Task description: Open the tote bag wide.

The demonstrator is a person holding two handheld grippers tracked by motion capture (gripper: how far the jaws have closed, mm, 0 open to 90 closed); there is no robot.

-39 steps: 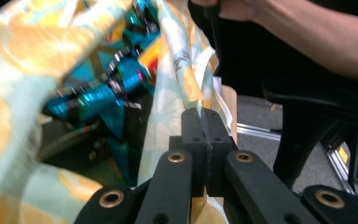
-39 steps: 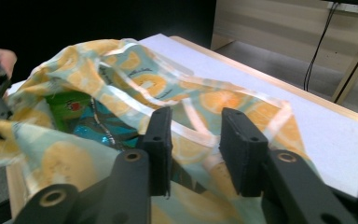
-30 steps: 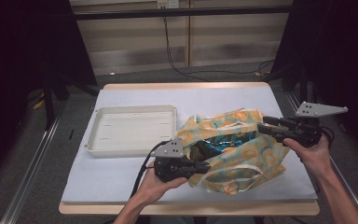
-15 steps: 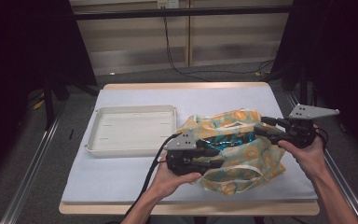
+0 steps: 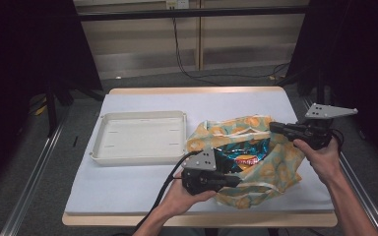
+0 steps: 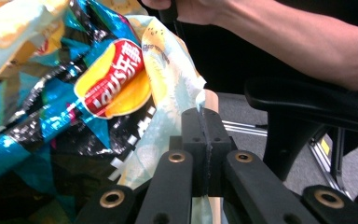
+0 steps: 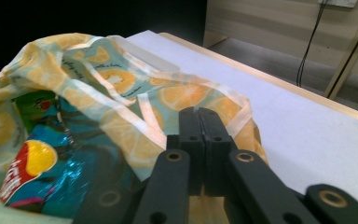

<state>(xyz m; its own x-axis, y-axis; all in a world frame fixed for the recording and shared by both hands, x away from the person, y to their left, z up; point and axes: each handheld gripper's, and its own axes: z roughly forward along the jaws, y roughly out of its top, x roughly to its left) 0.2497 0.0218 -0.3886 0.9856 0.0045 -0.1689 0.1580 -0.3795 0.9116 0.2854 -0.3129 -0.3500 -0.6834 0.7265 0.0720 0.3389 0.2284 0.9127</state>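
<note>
A fabric bag (image 5: 278,164) printed with orange slices lies on the table's right half, its mouth gaping. A blue chips packet (image 5: 241,155) with a red and yellow logo (image 6: 114,79) lies inside it. My left gripper (image 5: 236,181) is at the bag's near rim; its jaws have just been closing and now pinch the fabric edge (image 6: 205,114). My right gripper (image 5: 274,127) is at the far right rim; its jaws have also just been closing and are now shut on the cloth (image 7: 199,114).
A shallow white tray (image 5: 138,158) sits left of the bag on the white-covered table (image 5: 128,189). The table's wooden front edge runs below my hands. A cable hangs against the wall beyond the table. In the left gripper view a black chair (image 6: 307,112) stands under the other forearm.
The left gripper has shifted a little to the right at the bag's near rim and clamped on it. The right gripper has stayed in place, its jaws closing on the far rim.
</note>
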